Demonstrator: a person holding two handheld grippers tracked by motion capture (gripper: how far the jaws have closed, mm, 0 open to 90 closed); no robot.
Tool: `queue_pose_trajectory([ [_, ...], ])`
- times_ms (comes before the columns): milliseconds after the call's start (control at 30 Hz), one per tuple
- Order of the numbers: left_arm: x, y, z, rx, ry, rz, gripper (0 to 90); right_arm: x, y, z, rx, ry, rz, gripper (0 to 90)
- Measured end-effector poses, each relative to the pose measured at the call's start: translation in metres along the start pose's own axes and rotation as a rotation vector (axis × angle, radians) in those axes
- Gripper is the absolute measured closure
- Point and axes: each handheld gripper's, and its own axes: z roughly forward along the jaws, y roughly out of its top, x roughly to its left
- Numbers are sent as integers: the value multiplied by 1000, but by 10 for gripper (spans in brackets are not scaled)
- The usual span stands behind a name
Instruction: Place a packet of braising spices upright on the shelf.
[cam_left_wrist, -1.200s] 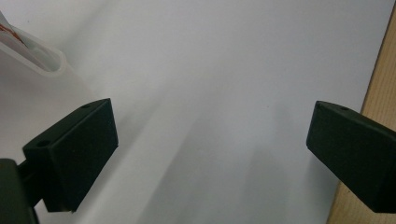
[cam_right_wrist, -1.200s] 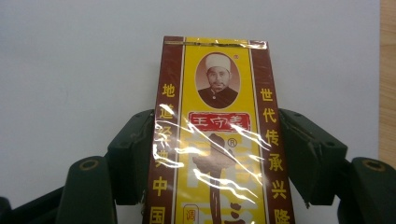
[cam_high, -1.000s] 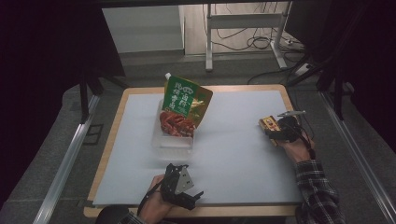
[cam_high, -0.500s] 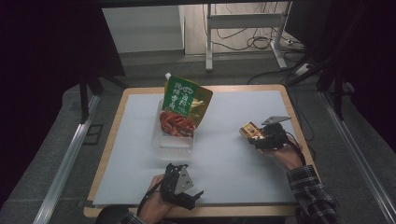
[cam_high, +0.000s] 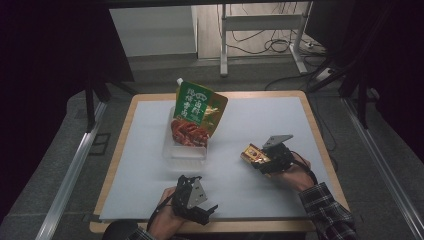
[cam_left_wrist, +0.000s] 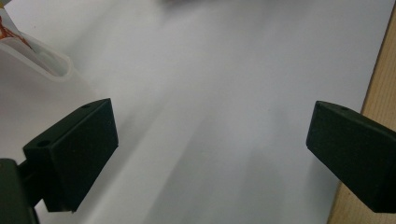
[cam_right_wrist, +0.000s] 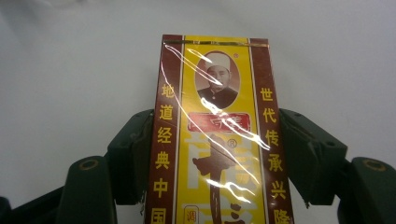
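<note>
Two hand-held grippers serve me: the right hand-held gripper (cam_high: 261, 159) clamps the yellow box (cam_right_wrist: 217, 135) above the counter's (cam_high: 320, 150) right side, apparently to carry it, while the left hand-held gripper (cam_high: 200, 207) waits released nearby.

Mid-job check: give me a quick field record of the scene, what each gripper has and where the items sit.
right gripper: jaws shut on the yellow and brown box, held above the white mat
left gripper: jaws open, nothing between them, at the near edge of the mat
clear tray: mid-table, left of the box
green pouch: standing in the tray, leaning
white mat: covers the wooden table
</note>
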Motion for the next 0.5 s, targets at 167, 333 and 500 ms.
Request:
queue_pose_trajectory([
  [167, 0, 0, 0, 2, -2, 3, 19, -2, -3, 4, 24, -1, 0, 312],
  [333, 0, 0, 0, 1, 1, 1, 19, -4, -1, 2, -1, 8, 12, 273],
  [500, 0, 0, 0, 0, 1, 3, 19, -4, -1, 1, 2, 5, 21, 266],
])
